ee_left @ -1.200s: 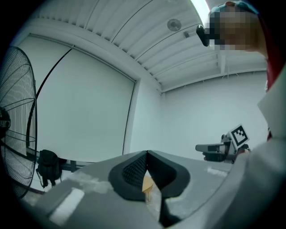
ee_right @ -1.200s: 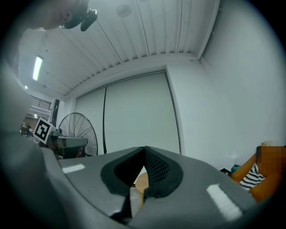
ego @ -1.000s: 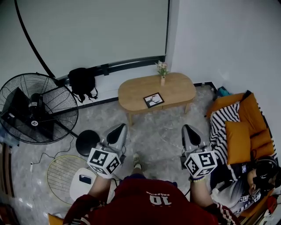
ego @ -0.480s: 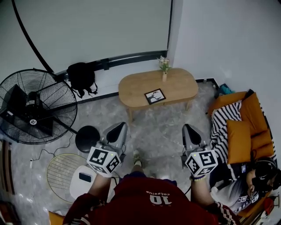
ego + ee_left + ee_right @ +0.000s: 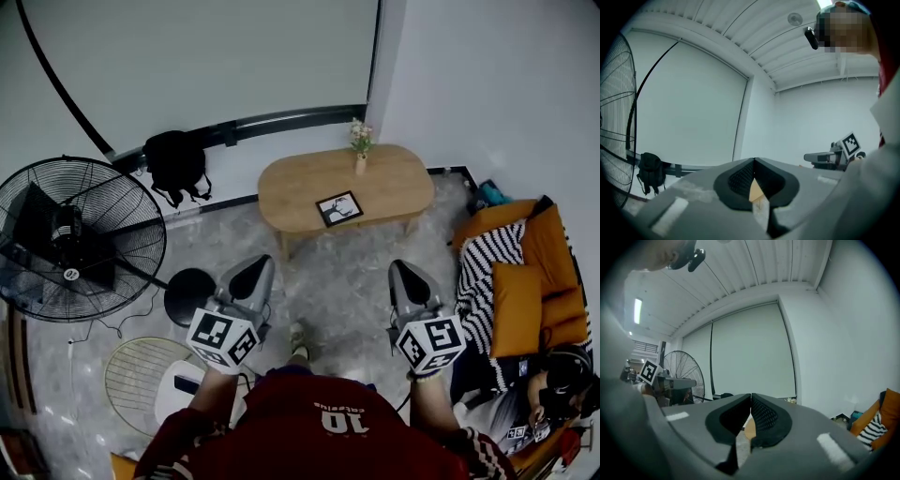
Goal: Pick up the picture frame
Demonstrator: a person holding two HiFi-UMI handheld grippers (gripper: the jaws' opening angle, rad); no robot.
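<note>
A small black picture frame (image 5: 339,208) lies flat on an oval wooden coffee table (image 5: 291,187) across the room, in the head view. My left gripper (image 5: 251,272) and right gripper (image 5: 406,273) are held level side by side, well short of the table and pointing toward it. Both have their jaws together with nothing between them. In the left gripper view the shut left gripper (image 5: 753,161) lets a sliver of the table's wood show through below its tips. The right gripper view shows the right gripper (image 5: 751,395) shut too.
A flower vase (image 5: 360,150) stands at the table's far edge. A big black floor fan (image 5: 70,239) stands left, a black bag (image 5: 175,167) by the wall. A round wire grille (image 5: 141,375) and a black disc (image 5: 190,293) lie on the floor. A person sits on an orange couch (image 5: 530,281) at right.
Both grippers have moved forward toward the coffee table together; the table and frame sit slightly lower and further right in the head view. The jaws stay together.
</note>
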